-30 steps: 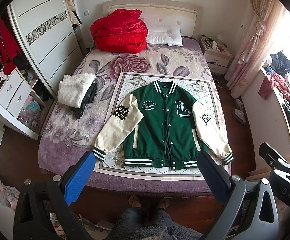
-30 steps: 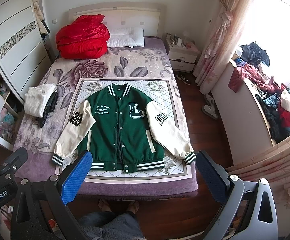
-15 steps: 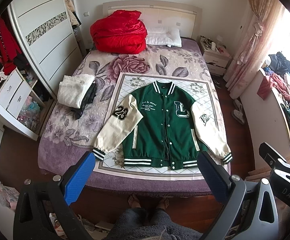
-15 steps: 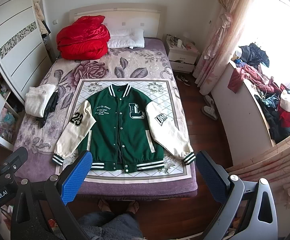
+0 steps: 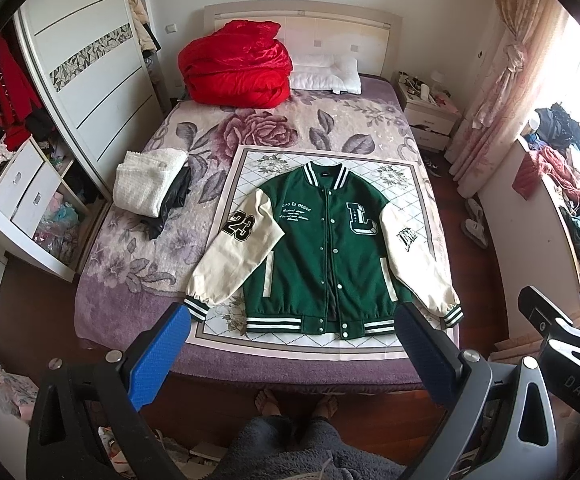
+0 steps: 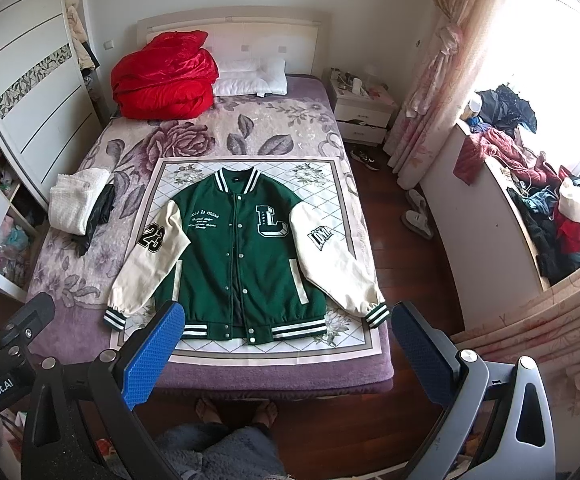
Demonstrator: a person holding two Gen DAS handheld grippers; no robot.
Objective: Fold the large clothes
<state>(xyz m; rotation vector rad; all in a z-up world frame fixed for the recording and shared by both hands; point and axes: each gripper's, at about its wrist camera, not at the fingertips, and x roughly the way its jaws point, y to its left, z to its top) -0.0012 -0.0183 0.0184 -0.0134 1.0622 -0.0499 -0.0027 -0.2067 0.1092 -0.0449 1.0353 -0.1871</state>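
Observation:
A green varsity jacket (image 5: 322,248) with cream sleeves lies flat, front up and buttoned, on a white patterned cloth (image 5: 250,168) at the foot of the bed; it also shows in the right wrist view (image 6: 246,252). My left gripper (image 5: 290,344) is open and empty, held high above the bed's foot edge. My right gripper (image 6: 286,340) is open and empty at about the same height, to the right of the left one. Neither touches the jacket.
A folded white knit (image 5: 146,180) with a black garment lies at the bed's left side. A red quilt (image 5: 234,68) and a pillow (image 5: 326,74) sit at the headboard. A wardrobe (image 5: 82,72) stands left, a nightstand (image 5: 426,108) and a clothes-covered ledge (image 6: 530,208) right.
Both views have shifted slightly; the grippers stay open and high, and the jacket has not moved.

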